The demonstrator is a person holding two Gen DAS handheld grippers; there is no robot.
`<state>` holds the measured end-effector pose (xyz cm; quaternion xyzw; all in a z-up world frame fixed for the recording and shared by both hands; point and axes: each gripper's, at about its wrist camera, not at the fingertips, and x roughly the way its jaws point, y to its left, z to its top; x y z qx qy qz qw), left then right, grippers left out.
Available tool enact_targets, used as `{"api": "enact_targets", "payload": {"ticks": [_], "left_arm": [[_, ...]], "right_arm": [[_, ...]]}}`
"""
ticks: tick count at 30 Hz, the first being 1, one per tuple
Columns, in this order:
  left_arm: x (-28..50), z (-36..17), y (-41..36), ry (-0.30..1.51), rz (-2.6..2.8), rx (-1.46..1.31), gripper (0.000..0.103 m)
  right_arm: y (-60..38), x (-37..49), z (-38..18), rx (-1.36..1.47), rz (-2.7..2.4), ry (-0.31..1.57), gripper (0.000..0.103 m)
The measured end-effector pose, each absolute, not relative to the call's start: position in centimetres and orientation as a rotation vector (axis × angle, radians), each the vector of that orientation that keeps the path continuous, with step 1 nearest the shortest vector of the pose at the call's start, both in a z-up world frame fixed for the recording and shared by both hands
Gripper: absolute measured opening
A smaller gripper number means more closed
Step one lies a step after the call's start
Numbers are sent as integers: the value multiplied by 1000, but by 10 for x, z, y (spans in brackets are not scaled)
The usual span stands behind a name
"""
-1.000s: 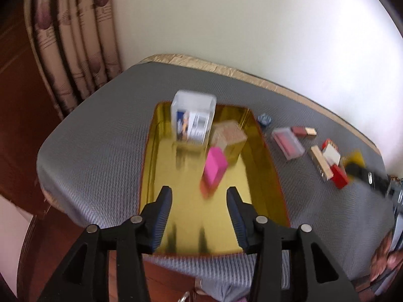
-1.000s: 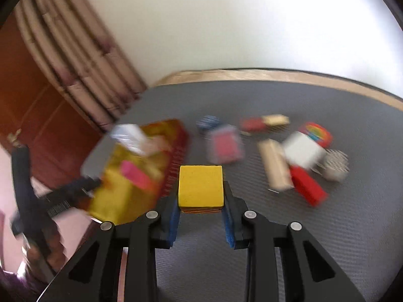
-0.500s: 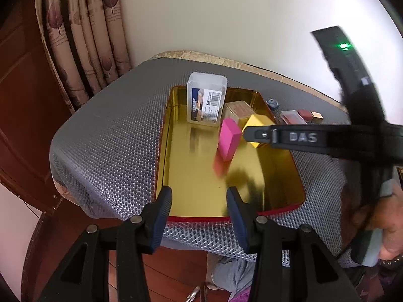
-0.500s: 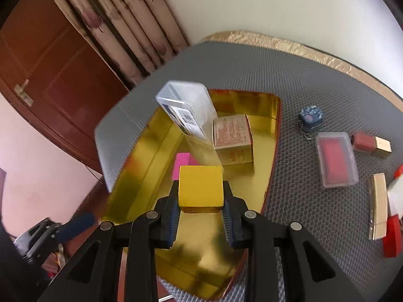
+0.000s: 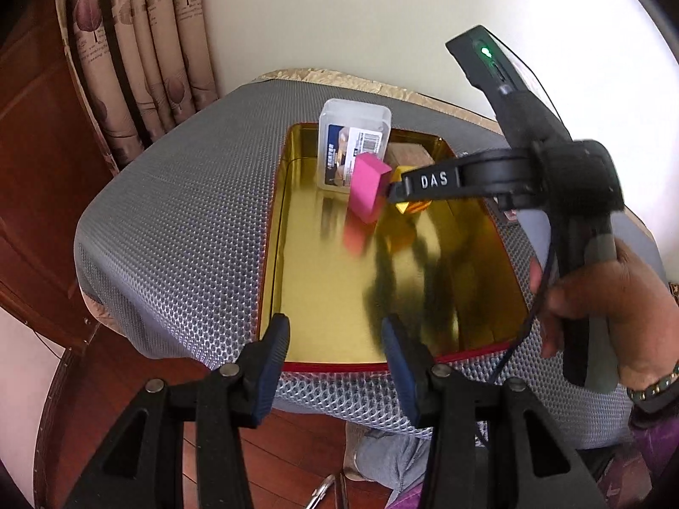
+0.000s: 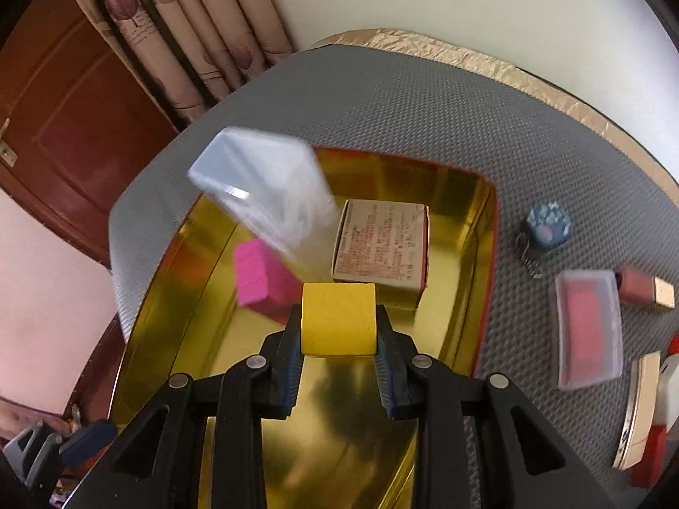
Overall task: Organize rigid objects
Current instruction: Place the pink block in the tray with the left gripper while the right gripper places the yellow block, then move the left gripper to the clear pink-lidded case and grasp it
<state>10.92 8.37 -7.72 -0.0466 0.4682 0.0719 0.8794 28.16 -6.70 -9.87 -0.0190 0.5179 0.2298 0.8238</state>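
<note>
My right gripper (image 6: 338,358) is shut on a yellow block (image 6: 338,319) and holds it over the gold tray (image 6: 481,229), close to the brown carton (image 6: 382,250) and the pink block (image 6: 259,275). A clear plastic case (image 6: 263,186) stands upright in the tray. In the left wrist view the right gripper (image 5: 399,193) reaches in from the right over the gold tray (image 5: 297,339), the yellow block (image 5: 411,208) beside the pink block (image 5: 367,191) and the clear case (image 5: 352,144). My left gripper (image 5: 335,364) is open and empty at the tray's near edge.
The tray sits on a grey mesh-covered table (image 6: 424,106). Right of it lie a blue dice-like charm (image 6: 547,222), a clear case with red inside (image 6: 587,328), a pink-and-gold tube (image 6: 643,290), a gold bar (image 6: 636,407) and red pieces (image 6: 653,449). Curtains (image 5: 140,42) hang behind.
My right gripper has carried the yellow block from the loose items leftward and down into the tray beside the pink block. My left gripper has drawn back a little toward the tray's near edge.
</note>
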Motion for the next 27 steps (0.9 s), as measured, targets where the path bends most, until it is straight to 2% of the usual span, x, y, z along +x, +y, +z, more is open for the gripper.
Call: {"api": "enact_targets", "payload": {"ticks": [4,5,6,7,8,13,16,23,27], "left_arm": [[109,-77,82,975,153,-83,46],[109,-76,81,971,155,-76,46],[109,-76,80,968,155,-70,46],[108,-76,80,966,156,-66,46],[108,-76,80,964,159,-61,46],[107,-75,77,963,153,-50,46],[105,-75,73,961,140,-28,46],[102,-77,40,988,26,45,46],[102,-71,12,1004,-98,80,46]], "right_arm": [[-67,292,-98,-28,502,1100,31],[-69,293,-96,-20,500,1093,43],[-73,291,-92,4,511,1076,49],[-81,286,-85,50,530,1044,62],[-86,283,-80,76,537,1020,69],[-137,243,-52,181,546,879,70],[-193,209,-53,237,437,818,78],[-346,144,-102,78,-39,906,78],[-407,123,-112,-5,-210,929,78]]}}
